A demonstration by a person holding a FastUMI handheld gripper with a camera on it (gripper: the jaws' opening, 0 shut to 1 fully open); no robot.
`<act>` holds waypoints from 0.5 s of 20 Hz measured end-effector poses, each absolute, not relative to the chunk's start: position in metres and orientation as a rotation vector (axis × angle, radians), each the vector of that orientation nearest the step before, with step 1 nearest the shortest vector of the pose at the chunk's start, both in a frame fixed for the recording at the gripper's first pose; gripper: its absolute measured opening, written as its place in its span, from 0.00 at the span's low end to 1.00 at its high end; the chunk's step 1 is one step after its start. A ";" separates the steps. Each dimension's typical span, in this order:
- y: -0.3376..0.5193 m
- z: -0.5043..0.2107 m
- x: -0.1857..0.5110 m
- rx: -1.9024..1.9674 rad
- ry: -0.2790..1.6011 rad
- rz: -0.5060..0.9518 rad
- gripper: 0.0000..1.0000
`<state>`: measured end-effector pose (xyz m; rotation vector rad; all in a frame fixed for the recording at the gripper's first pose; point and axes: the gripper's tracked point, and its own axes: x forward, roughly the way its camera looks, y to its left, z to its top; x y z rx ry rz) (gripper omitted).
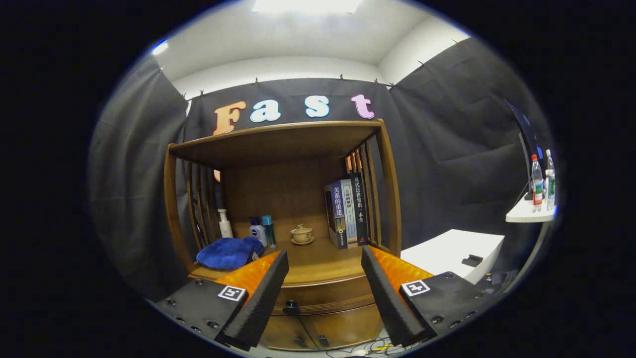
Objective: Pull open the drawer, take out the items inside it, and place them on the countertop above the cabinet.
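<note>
Gripper [325, 258] fingers are spread wide apart and hold nothing. The drawer [323, 294] is closed, near and low between them, its dark knob [291, 307] showing. On the countertop [318, 261] beyond sit a blue cloth [228, 252] at left, a teacup [301, 233], and books [348, 213] at right.

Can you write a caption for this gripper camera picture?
Open gripper faces the closed drawer and its knob, below a countertop holding a blue cloth.

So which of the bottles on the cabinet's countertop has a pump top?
The white bottle farthest left, behind the blue cloth; the other two have plain caps. Open gripper hovers before the drawer knob.
</note>
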<state>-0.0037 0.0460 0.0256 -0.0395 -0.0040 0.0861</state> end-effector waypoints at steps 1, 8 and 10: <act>0.046 0.019 -0.001 -0.042 -0.003 0.086 0.98; 0.069 -0.053 0.027 -0.022 0.048 0.129 0.98; 0.075 -0.070 0.038 -0.012 0.051 0.138 0.98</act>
